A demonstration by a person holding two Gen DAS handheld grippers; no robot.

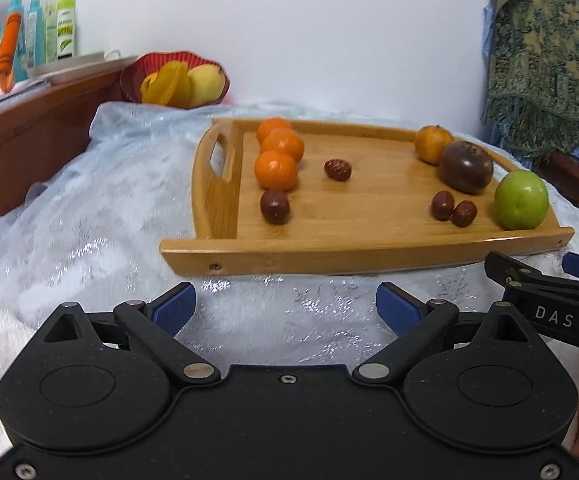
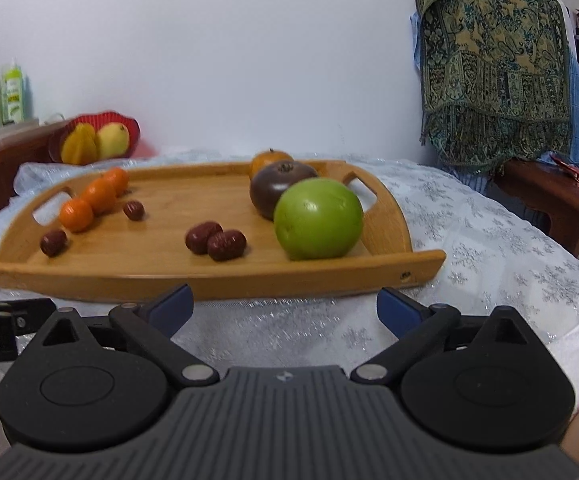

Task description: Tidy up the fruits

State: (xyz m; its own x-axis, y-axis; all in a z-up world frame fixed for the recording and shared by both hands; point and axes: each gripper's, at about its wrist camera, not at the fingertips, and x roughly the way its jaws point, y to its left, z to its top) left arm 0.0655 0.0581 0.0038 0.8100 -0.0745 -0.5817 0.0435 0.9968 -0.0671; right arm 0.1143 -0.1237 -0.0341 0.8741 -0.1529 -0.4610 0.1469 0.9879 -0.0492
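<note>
1. Fruits lie scattered on a shallow bamboo tray with cut-out handles [image 1: 217,256], which sits on a table under a pale, silver-flecked cloth [image 1: 89,216], just beyond our two tools.
2. Nearest us, our left gripper [image 1: 285,312] hangs over the cloth, its blue-padded fingers spread wide with nothing between them. Our right gripper [image 2: 285,308] is just beside it, released the same way and empty.
3. At the tray's near right corner rests a round green apple [image 2: 317,220]. Touching behind it is a dark purple-brown round fruit [image 2: 269,188], then a dull orange fruit [image 1: 431,144] by the far rim.
4. Left of the apple, two wrinkled dark red dates [image 2: 215,240] touch each other.
5. On the tray's left side, three bright orange tangerines [image 1: 277,160] form a row, with one date [image 1: 274,206] at its near end and another date [image 1: 337,169] toward the middle.
6. Farther back, a red basket of yellow fruit [image 1: 175,80] stands against the white wall.
</note>
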